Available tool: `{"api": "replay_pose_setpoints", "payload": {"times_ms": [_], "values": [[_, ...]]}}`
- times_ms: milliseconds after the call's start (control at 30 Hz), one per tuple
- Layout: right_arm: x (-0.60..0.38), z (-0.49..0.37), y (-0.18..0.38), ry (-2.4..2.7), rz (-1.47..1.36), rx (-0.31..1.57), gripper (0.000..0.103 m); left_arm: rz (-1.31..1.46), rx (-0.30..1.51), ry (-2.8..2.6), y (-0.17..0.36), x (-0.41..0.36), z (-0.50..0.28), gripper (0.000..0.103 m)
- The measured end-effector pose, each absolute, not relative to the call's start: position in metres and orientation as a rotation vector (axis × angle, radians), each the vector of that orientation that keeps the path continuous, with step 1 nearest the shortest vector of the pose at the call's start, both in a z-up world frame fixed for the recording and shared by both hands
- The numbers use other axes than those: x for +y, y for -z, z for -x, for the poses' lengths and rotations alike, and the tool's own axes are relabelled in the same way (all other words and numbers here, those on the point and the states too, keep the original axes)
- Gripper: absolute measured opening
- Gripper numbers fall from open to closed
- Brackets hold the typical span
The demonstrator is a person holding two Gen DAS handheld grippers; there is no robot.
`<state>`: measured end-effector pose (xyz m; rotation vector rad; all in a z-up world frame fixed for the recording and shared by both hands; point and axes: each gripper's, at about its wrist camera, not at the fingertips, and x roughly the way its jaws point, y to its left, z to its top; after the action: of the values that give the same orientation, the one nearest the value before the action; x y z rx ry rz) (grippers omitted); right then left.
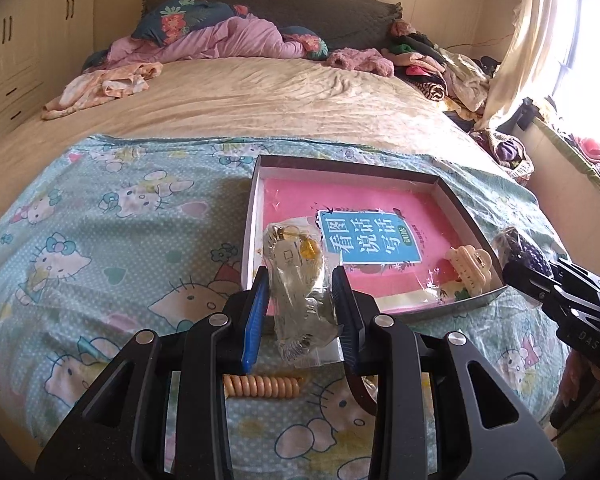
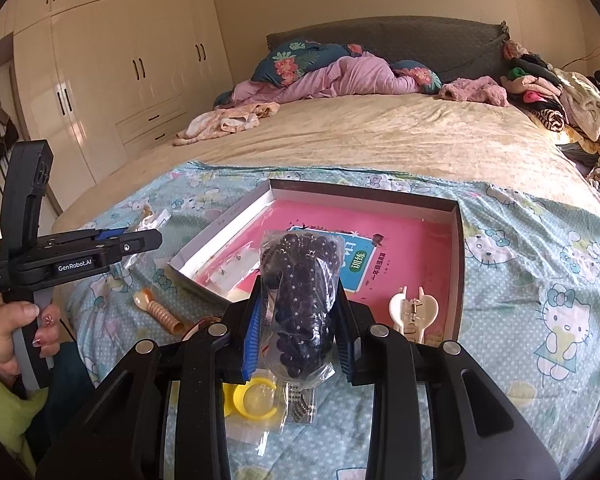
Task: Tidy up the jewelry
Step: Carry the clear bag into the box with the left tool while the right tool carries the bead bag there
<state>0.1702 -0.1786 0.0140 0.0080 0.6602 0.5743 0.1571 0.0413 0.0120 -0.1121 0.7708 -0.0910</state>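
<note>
Left wrist view: my left gripper (image 1: 300,300) is clamped on a clear bag (image 1: 300,280) of pale trinkets with a yellow charm, pads pressing both sides, bag raised over the near edge of the box (image 1: 466,216). The box is my landmark: shallow, open, sitting on the cat-print sheet (image 1: 100,220), with a pink book (image 1: 364,236) lying flat inside. A cream hair claw (image 1: 470,268) lies in the box's near right corner. A peach coil tie (image 1: 262,387) lies on the sheet on the near side of the box, under my gripper. The right gripper shows just right of the box, dark beads at its tip.

Right wrist view: my right gripper (image 2: 300,304) is closed tight on a clear bag of dark beads (image 2: 300,288), held up over the box's near edge. Nearer than the box, beneath this gripper, a bag with a yellow ring (image 2: 252,400) lies on the sheet, a small bag of dark pieces (image 2: 300,400) beside it. Left of the box I see the coil tie, and the left gripper in a hand (image 2: 8,328), its jaws hard to read from this side.
</note>
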Motion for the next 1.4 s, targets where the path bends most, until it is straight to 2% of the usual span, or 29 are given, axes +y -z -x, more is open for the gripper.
{"api": "replay_pose_setpoints", "payload": {"times_ms": [533, 1400], "values": [[-0.182, -0.196, -0.016, -0.536, -0.024, 0.649, 0.030, 0.091, 0.811, 0.147, 0.003, 0.020, -0.200, 0.024], [-0.174, -0.240, 0.021, -0.488, -0.007, 0.739, 0.030, 0.060, 0.935, 0.243, 0.045, -0.011, -0.230, 0.024]]}}
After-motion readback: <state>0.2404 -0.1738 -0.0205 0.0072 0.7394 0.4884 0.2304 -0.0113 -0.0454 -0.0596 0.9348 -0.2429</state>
